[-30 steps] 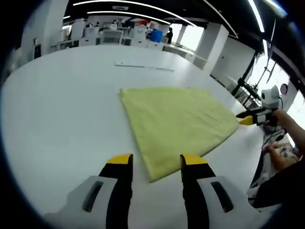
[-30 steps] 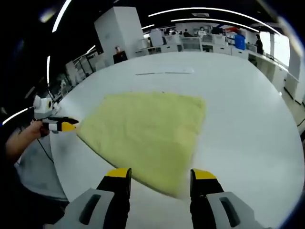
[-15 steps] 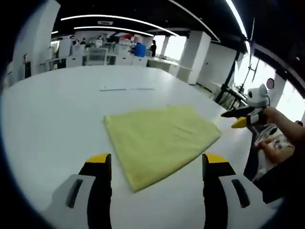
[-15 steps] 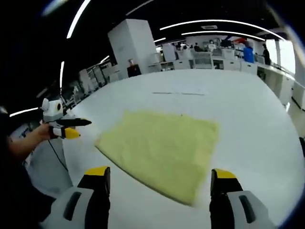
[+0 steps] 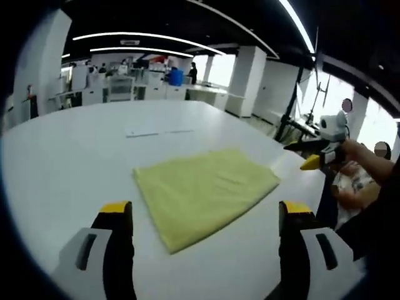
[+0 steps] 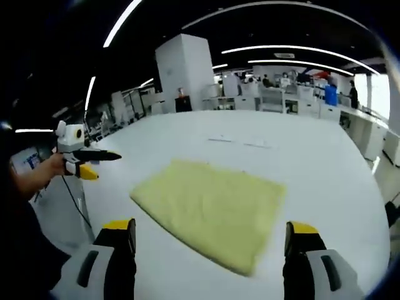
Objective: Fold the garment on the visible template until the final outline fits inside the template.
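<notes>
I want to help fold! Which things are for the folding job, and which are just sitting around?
For the job:
- yellow cloth, lying flat on the white table
- left gripper, open
- right gripper, open

Just around:
- thin strip on the table beyond the cloth
- desks and chairs at the back of the room
- white pillar

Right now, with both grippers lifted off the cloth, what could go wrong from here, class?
1. The yellow cloth lies folded but no template outline is clear around it, so fit may be misjudged; the pale strip beyond it is too faint to identify.
2. Both the left gripper and the right gripper are open and apart from the cloth; a careless regrab might undo the fold.
</notes>
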